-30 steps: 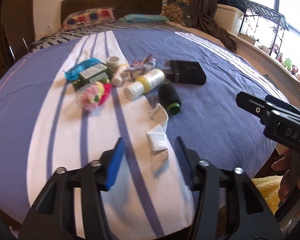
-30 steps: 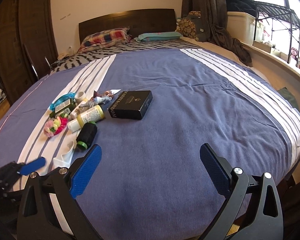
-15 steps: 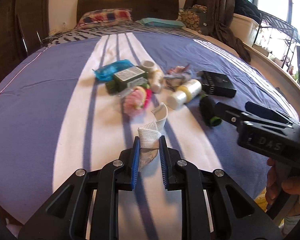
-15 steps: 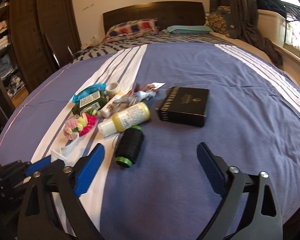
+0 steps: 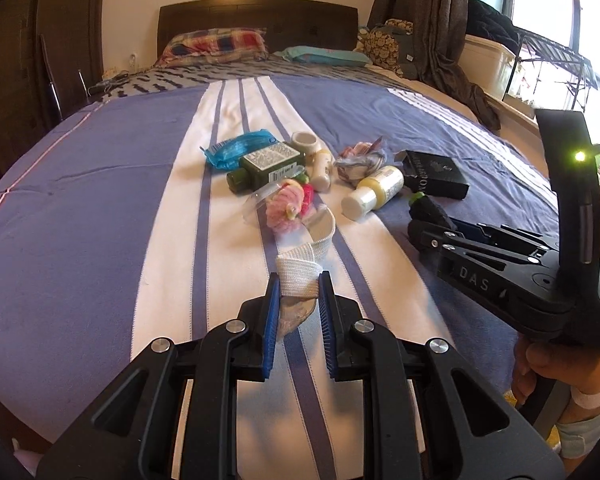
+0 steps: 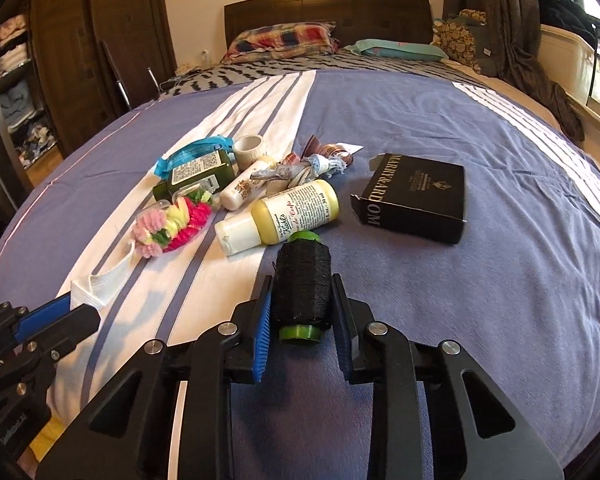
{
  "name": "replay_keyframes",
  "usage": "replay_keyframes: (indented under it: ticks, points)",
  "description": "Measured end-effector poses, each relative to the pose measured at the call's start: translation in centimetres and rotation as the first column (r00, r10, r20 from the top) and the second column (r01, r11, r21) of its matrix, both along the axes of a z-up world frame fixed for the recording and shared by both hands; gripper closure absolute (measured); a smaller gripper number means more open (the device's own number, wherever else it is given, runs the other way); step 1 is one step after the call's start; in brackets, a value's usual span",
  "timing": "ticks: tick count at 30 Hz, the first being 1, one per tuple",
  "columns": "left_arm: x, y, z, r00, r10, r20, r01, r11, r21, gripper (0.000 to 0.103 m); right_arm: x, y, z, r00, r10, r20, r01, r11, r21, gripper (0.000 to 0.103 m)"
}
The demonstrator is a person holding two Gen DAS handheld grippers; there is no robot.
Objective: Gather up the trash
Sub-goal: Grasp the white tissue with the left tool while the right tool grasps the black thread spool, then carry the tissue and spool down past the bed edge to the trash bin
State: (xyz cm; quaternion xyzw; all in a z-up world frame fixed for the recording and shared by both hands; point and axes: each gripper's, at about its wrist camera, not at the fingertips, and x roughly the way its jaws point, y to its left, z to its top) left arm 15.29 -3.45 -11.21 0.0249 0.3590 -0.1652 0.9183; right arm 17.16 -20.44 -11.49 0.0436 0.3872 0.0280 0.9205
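My left gripper (image 5: 299, 280) is shut on the folded end of a white elastic band (image 5: 300, 270) lying on the bedspread; the band shows in the right wrist view (image 6: 100, 282) too. My right gripper (image 6: 301, 284) is shut on a black thread spool with green ends (image 6: 303, 280). The right gripper shows in the left wrist view (image 5: 428, 232), with the spool (image 5: 424, 206) at its tips. A pile of small items lies beyond: a yellow lotion bottle (image 6: 280, 216), a green bottle (image 6: 196, 172), a pink and yellow fluffy pack (image 6: 172, 226), a black box (image 6: 414, 196).
All this lies on a bed with a blue and white striped bedspread (image 6: 460, 128). Pillows (image 6: 280, 38) and a dark headboard (image 6: 328, 8) are at the far end. A wardrobe (image 6: 80, 52) stands on the left, a window ledge (image 5: 512, 104) on the right.
The left gripper closed on the white band one second ago and still holds it. The right gripper moved forward and closed on the black spool.
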Motion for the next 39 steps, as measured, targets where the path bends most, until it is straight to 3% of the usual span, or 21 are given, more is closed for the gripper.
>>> replay_keyframes:
  ticks: [12, 20, 24, 28, 31, 39]
  points:
    - [-6.9, 1.5, 4.0, 0.997, 0.000, 0.082, 0.001, 1.000, -0.016, 0.085, -11.1, -0.8, 5.3, 0.988, 0.045, 0.146, -0.045, 0.999, -0.005, 0.075]
    - [-12.1, 2.5, 3.8, 0.997, -0.020, 0.078, 0.021, 1.000, -0.012, 0.085, -16.5, -0.5, 4.5, 0.991, 0.071, 0.114, -0.075, 0.997, 0.024, 0.075]
    - [-14.1, 2.9, 1.4, 0.999, -0.038, 0.016, 0.039, 0.999, -0.030, 0.085, -19.0, 0.2, 2.9, 0.993, 0.096, 0.071, -0.096, 0.995, 0.007, 0.075]
    - [-15.3, 3.0, -1.5, 0.998, -0.049, -0.049, 0.049, 0.999, -0.010, 0.085, -20.6, 0.5, 0.4, 0.994, 0.110, 0.020, -0.110, 0.994, 0.027, 0.075]
    - [-15.7, 2.6, -4.0, 0.993, -0.064, -0.101, 0.066, 0.998, 0.021, 0.085, -21.3, 1.4, -1.5, 0.991, 0.133, -0.013, -0.133, 0.991, -0.010, 0.075]
    - [-14.9, 1.1, -11.8, 0.952, -0.089, -0.292, 0.113, 0.991, 0.067, 0.085, -20.4, 2.4, -7.7, 0.968, 0.158, -0.195, -0.154, 0.987, 0.039, 0.075]
